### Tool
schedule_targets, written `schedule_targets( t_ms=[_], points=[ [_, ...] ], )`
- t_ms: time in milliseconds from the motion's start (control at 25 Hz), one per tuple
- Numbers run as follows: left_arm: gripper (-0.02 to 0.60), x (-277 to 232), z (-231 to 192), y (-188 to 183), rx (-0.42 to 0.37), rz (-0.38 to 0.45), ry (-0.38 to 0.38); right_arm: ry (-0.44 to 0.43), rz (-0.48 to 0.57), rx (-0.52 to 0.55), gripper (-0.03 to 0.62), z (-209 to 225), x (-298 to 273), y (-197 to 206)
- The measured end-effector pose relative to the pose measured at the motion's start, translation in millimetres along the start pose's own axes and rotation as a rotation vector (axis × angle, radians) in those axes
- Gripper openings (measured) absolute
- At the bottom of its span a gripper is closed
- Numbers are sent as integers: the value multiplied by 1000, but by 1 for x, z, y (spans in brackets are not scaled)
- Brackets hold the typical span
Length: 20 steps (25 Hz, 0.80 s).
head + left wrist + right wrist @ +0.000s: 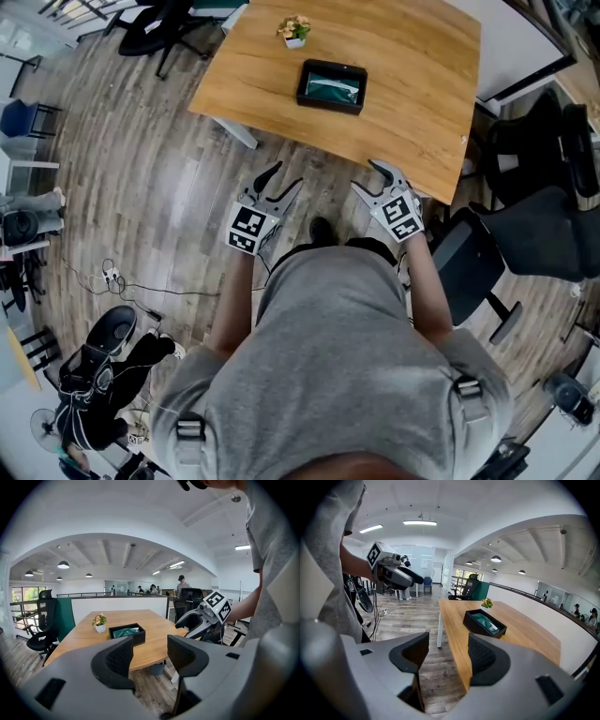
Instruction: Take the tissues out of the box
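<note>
The left tongs [150, 654] stood open, jaws apart with nothing between them. The right tongs [448, 654] were likewise open and empty. Both were held side by side in front of the person, over the wooden floor [141, 178], just short of the near edge of the surface [412, 84]. The black box [332, 85] sat on the surface, well apart from both tongs, with the greenish tissues [330, 90] lying inside it. A small potted plant [294, 30] stood near the box, on its far side.
</note>
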State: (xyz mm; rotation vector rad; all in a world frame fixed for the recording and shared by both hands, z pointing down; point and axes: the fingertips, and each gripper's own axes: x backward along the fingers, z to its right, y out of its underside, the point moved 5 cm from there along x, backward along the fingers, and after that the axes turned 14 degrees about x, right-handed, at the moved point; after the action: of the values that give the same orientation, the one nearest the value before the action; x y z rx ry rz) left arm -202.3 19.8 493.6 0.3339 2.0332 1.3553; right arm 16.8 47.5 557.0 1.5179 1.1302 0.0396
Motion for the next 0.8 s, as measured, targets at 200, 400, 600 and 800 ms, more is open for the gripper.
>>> schedule_targets(
  t_ms=[200,400,600,800],
  points=[
    [238,2,-7,-1,20,-2,6,1,-7,3,270,-2,-6,-4],
    [238,-1,-13,0,31,3,5,5,-18,8,270,1,-9,-1],
    [238,-7,-21,1,14,3,-5,5,-21,9,268,10,-13,-1],
    [238,-23,-29,-10,26,-3,-9,-10,-19,13,267,27,-23,0]
  ],
)
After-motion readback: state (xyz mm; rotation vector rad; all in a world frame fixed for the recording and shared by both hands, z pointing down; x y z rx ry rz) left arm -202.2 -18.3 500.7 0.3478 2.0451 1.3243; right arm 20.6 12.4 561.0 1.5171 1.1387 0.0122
